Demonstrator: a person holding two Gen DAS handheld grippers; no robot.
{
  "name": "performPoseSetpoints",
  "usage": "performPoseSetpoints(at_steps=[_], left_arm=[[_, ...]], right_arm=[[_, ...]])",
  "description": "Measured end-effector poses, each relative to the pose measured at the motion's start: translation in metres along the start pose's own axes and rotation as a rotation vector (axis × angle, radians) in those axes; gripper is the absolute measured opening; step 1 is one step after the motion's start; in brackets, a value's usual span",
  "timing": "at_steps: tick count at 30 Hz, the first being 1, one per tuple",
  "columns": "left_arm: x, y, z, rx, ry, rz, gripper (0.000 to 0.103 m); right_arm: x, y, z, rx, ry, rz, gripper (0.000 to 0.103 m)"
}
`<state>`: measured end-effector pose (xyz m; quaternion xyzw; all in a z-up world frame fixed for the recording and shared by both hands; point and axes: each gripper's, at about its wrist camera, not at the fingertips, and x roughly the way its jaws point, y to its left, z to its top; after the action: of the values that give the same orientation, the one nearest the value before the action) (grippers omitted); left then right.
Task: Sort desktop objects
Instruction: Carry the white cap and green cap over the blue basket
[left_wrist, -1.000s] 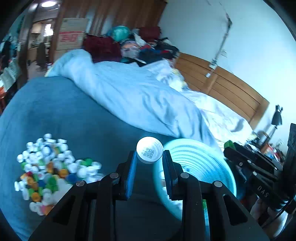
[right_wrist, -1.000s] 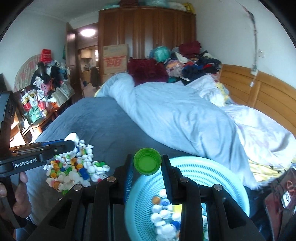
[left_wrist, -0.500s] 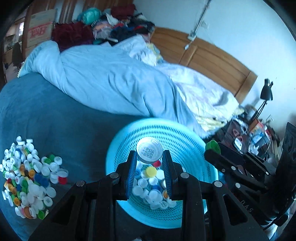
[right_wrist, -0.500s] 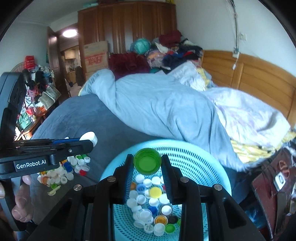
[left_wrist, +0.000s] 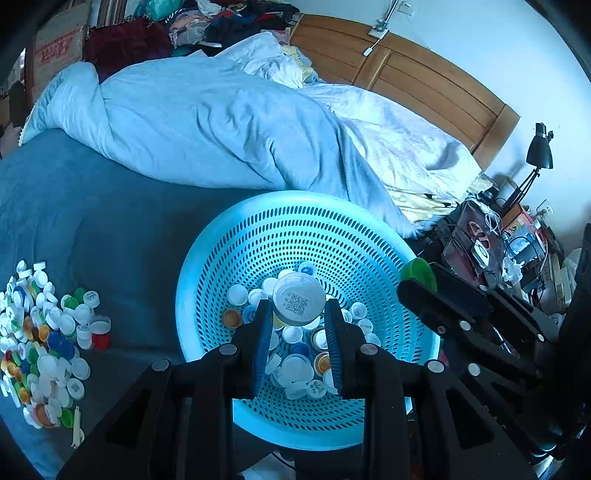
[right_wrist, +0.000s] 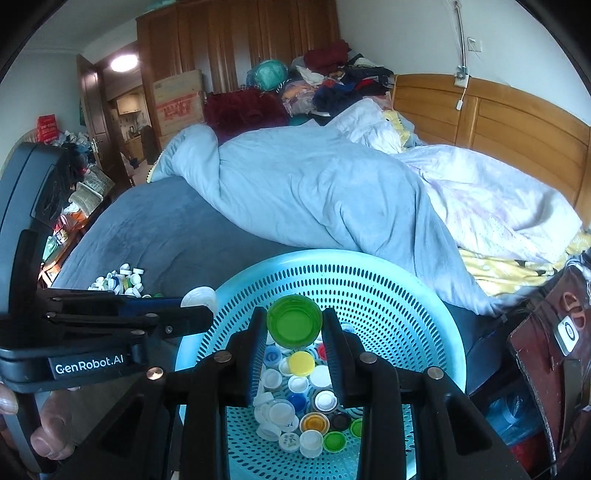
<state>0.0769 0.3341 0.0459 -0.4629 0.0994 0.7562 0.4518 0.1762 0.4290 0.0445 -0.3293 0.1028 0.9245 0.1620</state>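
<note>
My left fingers (left_wrist: 298, 314) pinch a white cap (left_wrist: 298, 302); my right fingers (right_wrist: 294, 325) pinch a green cap (right_wrist: 294, 320). Both hang over the basket (left_wrist: 295, 206). If I let go too near the rim, a cap could bounce onto the bed (left_wrist: 92, 221).

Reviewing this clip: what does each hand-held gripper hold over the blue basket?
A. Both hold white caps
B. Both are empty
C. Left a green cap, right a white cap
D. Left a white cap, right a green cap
D. The left hand-held gripper is shut on a white cap printed with a square code, and the right hand-held gripper on a green cap, both above the blue basket.
</note>
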Motion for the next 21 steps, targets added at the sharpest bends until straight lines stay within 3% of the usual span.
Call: performPoseSetpoints(at_steps=[21], left_arm=[[0.011,0.001,0.001,0.012,0.004,0.002,0.024]], right_arm=[[0.009,-0.003,-0.001,-0.003,0.017,-0.005,0.033]])
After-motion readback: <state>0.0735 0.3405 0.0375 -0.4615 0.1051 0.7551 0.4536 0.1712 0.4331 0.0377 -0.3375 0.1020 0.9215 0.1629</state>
